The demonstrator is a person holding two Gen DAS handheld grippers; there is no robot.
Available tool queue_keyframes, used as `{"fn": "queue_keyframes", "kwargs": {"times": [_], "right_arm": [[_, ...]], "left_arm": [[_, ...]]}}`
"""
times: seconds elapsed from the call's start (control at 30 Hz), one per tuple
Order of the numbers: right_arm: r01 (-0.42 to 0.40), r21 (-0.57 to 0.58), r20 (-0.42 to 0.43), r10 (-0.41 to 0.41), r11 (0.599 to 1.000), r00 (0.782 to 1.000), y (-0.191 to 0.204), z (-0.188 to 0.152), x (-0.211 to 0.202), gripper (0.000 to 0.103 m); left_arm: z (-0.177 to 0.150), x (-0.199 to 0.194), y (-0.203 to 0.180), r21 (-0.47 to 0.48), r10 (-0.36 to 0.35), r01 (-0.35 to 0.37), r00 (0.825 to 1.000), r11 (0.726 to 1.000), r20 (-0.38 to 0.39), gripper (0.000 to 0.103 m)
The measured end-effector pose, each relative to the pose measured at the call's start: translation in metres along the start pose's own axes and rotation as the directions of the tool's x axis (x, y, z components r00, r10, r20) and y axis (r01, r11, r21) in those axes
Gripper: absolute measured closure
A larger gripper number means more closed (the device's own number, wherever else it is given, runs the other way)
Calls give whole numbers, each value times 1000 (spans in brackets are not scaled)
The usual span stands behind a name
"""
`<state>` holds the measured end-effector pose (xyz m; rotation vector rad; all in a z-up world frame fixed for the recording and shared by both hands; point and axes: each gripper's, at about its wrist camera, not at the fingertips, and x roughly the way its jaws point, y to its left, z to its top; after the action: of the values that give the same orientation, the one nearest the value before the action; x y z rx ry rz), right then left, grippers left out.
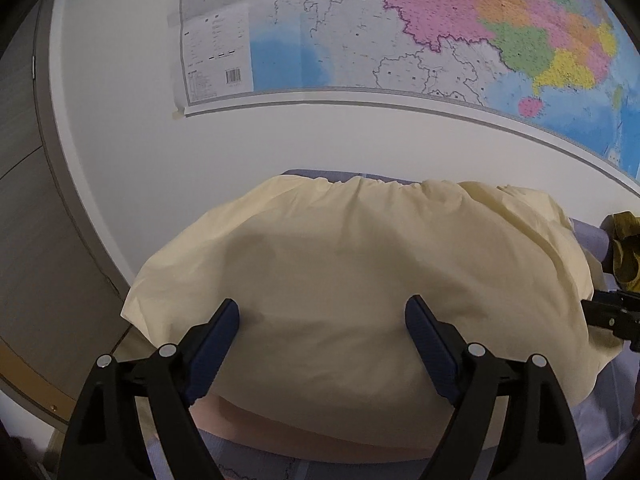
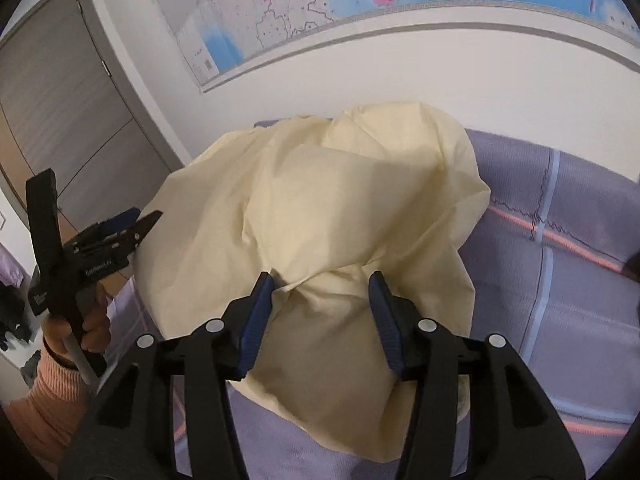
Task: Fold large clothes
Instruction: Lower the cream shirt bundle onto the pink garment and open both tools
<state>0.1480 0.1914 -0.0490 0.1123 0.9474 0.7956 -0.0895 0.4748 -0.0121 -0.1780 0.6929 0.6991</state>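
White wall [image 1: 280, 140] behind, with large coloured paper map [image 1: 460, 28] taped across it; grey wood-grain door [image 1: 24, 240] at left. Pale yellow cloth garment [image 1: 360, 272] heaped over lilac striped bedspread [image 1: 592, 412], filling lower middle of left wrist view. Left gripper [image 1: 322, 314] angled downward over that heap, blue-padded fingers [image 1: 218, 344] spread wide, nothing pinched between them, cloth lying beyond and beneath. Crumpled olive-green fabric [image 1: 624, 252] at far right edge, above black tip of right gripper [image 1: 612, 320].

Same wall [image 2: 400, 80], map [image 2: 280, 8] and door [image 2: 60, 112] in right wrist view. Garment [image 2: 320, 208] bunched in middle of bedspread [image 2: 560, 280], gathered into twisted knot of folds near fingertips. Right gripper [image 2: 322, 280] tilted downward, jaws about half apart, straddling the gathered cloth; left pad [image 2: 256, 312] at edge of the folds, whether either pad presses on them unclear. At left, left gripper [image 2: 120, 228] held up beside garment's edge, pointing right toward it, gripped by hand [image 2: 86, 328] with pink ribbed sleeve [image 2: 44, 400] at wrist.
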Motion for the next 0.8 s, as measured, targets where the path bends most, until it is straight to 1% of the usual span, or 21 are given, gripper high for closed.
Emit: {"fn": "queue_keyframes", "kwargs": {"times": [0.1, 0.2, 0.23, 0.27, 0.3, 0.33, 0.37, 0.43, 0.47, 0.57, 0.63, 0.7, 0.8], "right_arm": [[11, -16, 5, -11, 1000, 1000, 7, 2, -10, 53], [28, -52, 58, -25, 998, 998, 18, 3, -29, 52], [21, -70, 83, -15, 997, 996, 24, 5, -36, 52], [23, -85, 96, -15, 996, 995, 28, 6, -39, 52], [39, -103, 113, -27, 994, 993, 34, 6, -41, 52], [37, -124, 115, -23, 992, 993, 39, 6, -40, 52], [31, -139, 110, -16, 990, 994, 43, 7, -38, 52], [44, -164, 93, -29, 985, 995, 49, 6, -28, 52], [44, -169, 62, -34, 985, 998, 51, 5, -18, 52], [57, -159, 6, -57, 986, 998, 46, -4, 1, 50], [55, -138, 1, -56, 989, 998, 43, -5, 7, 49], [55, -136, 11, -54, 989, 998, 44, -6, 4, 48], [45, -130, 27, -41, 991, 999, 46, -8, -5, 43]], "left_arm": [[2, -2, -2, -1, 14, -14, 1000, 1000, 6, 21], [0, -16, -5, 4, 10, -10, 1000, 1000, 27, 19], [-1, -21, -6, 3, 3, -3, 999, 1000, 35, 17], [-2, -26, -10, 3, -19, 19, 999, 1000, 44, 14], [-1, -29, -11, 5, -26, 26, 999, 1000, 47, 14], [-2, -34, -16, 12, -42, 42, 998, 999, 56, 13], [-2, -36, -19, 21, -59, 58, 997, 998, 59, 12], [-4, -40, -29, 44, -80, 78, 995, 996, 66, 10], [-6, -39, -33, 51, -88, 85, 994, 995, 62, 10], [-12, -27, -42, 63, -93, 92, 995, 994, 19, 10], [-16, -19, -42, 46, -96, 95, 995, 994, 5, 6], [-16, -17, -43, 50, -88, 88, 996, 995, 3, 6], [-16, -22, -43, 33, -82, 82, 997, 996, 2, 6]]}}
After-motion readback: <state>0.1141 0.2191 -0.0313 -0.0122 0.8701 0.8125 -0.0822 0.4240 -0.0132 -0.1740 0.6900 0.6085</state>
